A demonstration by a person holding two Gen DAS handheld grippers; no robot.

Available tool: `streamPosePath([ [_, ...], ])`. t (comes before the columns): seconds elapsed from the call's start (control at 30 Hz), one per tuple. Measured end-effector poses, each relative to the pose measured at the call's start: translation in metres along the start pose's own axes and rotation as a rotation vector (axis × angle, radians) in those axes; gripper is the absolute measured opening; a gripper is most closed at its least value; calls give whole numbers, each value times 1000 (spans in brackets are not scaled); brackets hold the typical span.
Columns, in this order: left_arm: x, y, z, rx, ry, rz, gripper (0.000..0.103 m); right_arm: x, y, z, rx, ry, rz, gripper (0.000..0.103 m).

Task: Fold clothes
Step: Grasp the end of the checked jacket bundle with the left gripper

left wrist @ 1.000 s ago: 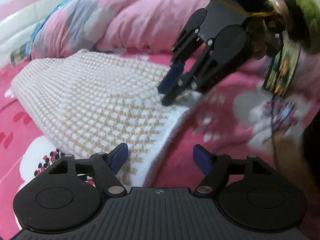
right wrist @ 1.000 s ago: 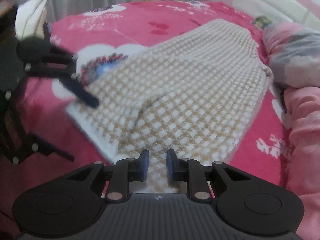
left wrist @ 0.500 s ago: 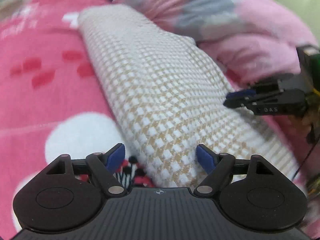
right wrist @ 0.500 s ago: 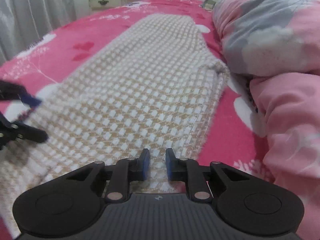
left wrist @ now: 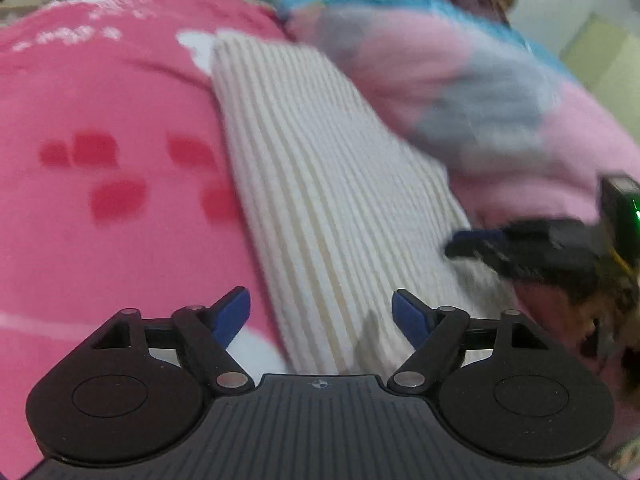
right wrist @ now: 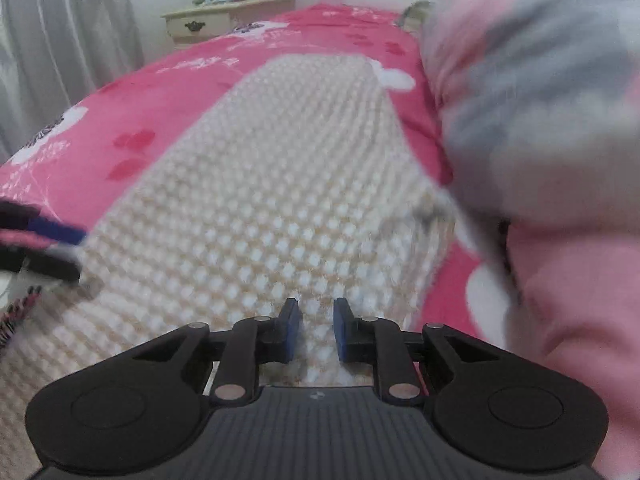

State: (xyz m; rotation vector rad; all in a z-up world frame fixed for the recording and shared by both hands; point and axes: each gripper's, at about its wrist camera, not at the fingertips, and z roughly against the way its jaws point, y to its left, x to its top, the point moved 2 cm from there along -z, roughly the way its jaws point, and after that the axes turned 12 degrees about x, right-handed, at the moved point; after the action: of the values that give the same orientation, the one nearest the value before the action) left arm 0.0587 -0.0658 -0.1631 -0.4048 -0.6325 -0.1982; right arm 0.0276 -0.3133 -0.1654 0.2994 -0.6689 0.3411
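Observation:
A cream and tan knit garment (left wrist: 320,184) lies as a long narrow strip on the pink bed, running away from both cameras. My left gripper (left wrist: 321,312) is open, its blue pads spread wide over the strip's near end with nothing between them. My right gripper (right wrist: 314,320) sits low on the garment (right wrist: 280,184), its jaws nearly together with knit fabric filling the narrow gap. In the left wrist view the right gripper (left wrist: 480,242) shows blurred at the strip's right edge. The left gripper (right wrist: 76,254) shows at the far left of the right wrist view.
The pink flowered bed sheet (left wrist: 100,100) spreads to the left of the garment. A bunched pink, grey and blue quilt (left wrist: 460,92) presses against its right side (right wrist: 540,120). A cream nightstand (right wrist: 224,20) and grey curtain (right wrist: 60,32) stand beyond the bed.
Both grippers have swung round to look along the garment's length. The garment, wide a second ago, now lies as a narrow strip. Neither gripper's jaw gap has changed.

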Motion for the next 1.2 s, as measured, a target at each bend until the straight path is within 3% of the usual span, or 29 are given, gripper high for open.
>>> streamPosePath([
  [0.1,42,12,-23,-8,-25,66,80,33,10,3,52,-105,44,21],
  [0.2,77,24,-50,18,-60,122,80,61,11,-26,70,-179,65,23],
  [0.23,88,28,-62,33,-69,143,80,66,9,-40,80,-184,53,24],
  [0.33,115,44,-97,81,-74,232,80,65,-8,-94,148,-68,-45,32],
  [0.47,137,53,-118,12,-38,292,86,49,-8,-105,130,-101,-29,34],
  [0.77,166,65,-166,-125,37,416,82,52,-2,-103,138,-131,-39,34],
  [1.07,167,34,-145,18,-69,313,61,53,6,-95,119,-129,-32,34],
  [1.2,172,14,-117,33,-133,254,55,54,11,-93,95,-126,-24,34],
])
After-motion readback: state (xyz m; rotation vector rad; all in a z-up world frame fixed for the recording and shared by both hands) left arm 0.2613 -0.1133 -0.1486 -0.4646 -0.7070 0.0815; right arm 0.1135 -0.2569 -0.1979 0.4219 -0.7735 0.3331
